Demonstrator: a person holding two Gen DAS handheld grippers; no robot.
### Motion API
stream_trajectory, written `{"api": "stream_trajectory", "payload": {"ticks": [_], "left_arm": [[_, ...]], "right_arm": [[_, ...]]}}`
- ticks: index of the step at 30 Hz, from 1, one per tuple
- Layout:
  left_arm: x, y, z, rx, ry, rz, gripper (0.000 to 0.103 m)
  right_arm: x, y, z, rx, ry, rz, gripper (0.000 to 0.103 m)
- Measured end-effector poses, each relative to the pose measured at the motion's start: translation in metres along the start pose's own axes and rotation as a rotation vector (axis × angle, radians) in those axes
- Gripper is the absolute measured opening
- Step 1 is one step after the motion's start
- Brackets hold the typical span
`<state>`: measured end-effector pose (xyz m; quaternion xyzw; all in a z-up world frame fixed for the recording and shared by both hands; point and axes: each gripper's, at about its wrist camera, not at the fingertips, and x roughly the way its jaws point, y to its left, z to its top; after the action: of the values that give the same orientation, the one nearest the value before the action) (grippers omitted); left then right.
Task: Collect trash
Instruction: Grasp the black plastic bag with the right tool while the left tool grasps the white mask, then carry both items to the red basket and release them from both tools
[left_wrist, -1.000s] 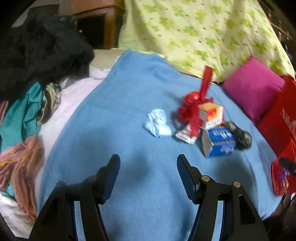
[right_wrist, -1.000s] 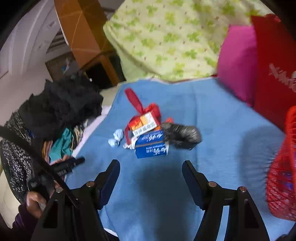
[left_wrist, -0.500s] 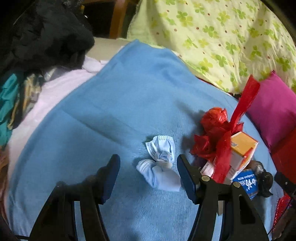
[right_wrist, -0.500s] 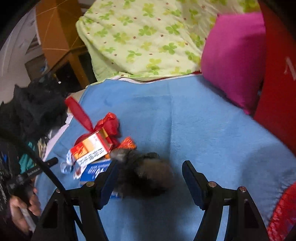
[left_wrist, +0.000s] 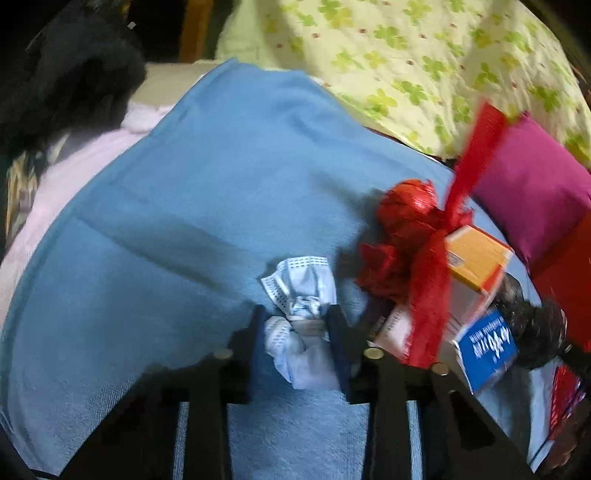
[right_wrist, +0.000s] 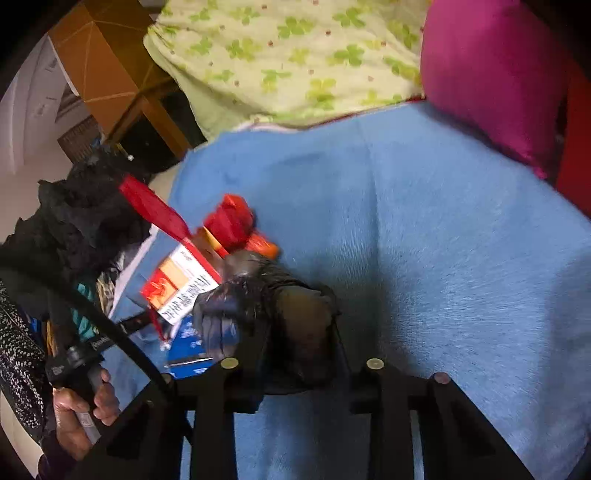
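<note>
Pale blue crumpled mask (left_wrist: 301, 295) lying on blue blanket (left_wrist: 207, 206), left gripper (left_wrist: 295, 325) just closing, pinching it. Right gripper (right_wrist: 295, 332) clamping black bag (right_wrist: 269, 299) beside boxes. Better lifting both slowly, checking grip.

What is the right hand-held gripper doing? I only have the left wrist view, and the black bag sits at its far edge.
Observer: The right hand-held gripper is shut on the black plastic bag.
Operator: Is the bag clear of the other trash?
Observer: No, its far end touches the orange-and-white box.
Operator: Is anyone in frame?
Observer: Only a hand at the lower left, wrapped around a dark handle.
</note>
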<state>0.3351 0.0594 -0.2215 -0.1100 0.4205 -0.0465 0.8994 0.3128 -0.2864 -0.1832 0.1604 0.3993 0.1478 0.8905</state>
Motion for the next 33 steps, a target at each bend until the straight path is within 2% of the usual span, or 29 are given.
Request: {"api": "stream_trajectory", "payload": {"ticks": [2,7,10,12,16,19,21,24,28,33], "left_arm": [[-0.010,-0.004,-0.003,0.010,-0.017,-0.018,0.007],[-0.044,-0.006,-0.019,0.029,-0.068,-0.014,0.008],[-0.061,0.002,-0.026,-0.002,-0.082,-0.043,0.008],[-0.066,0.008,-0.027,-0.015,-0.099,-0.037,0.008],[-0.060,0.017,-0.023,-0.051,-0.088,-0.061,0.008],[-0.055,0.012,-0.022,-0.019,-0.084,-0.029,0.008],[-0.053,0.011,-0.021,-0.014,-0.084,-0.033,0.008],[-0.062,0.007,-0.019,0.004,-0.116,-0.029,0.008],[-0.086,-0.009,-0.025,0.049,-0.183,-0.017,0.008],[-0.115,-0.050,-0.050,0.091,-0.197,-0.092,0.008]], "right_arm": [[-0.019,0.005,-0.002,-0.023,-0.049,-0.015,0.025],[-0.060,0.013,-0.010,-0.051,-0.137,-0.007,0.024],[-0.077,0.008,-0.020,-0.023,-0.146,0.019,0.024],[-0.087,0.005,-0.030,-0.009,-0.143,0.033,0.024],[-0.089,0.008,-0.044,-0.009,-0.118,0.034,0.024],[-0.091,0.013,-0.047,-0.042,-0.121,0.020,0.024],[-0.088,0.010,-0.047,-0.035,-0.112,0.022,0.024],[-0.086,0.007,-0.044,-0.012,-0.108,0.039,0.024],[-0.104,0.010,-0.040,-0.016,-0.175,0.066,0.024],[-0.138,0.010,-0.038,-0.017,-0.245,0.089,0.024]]}}
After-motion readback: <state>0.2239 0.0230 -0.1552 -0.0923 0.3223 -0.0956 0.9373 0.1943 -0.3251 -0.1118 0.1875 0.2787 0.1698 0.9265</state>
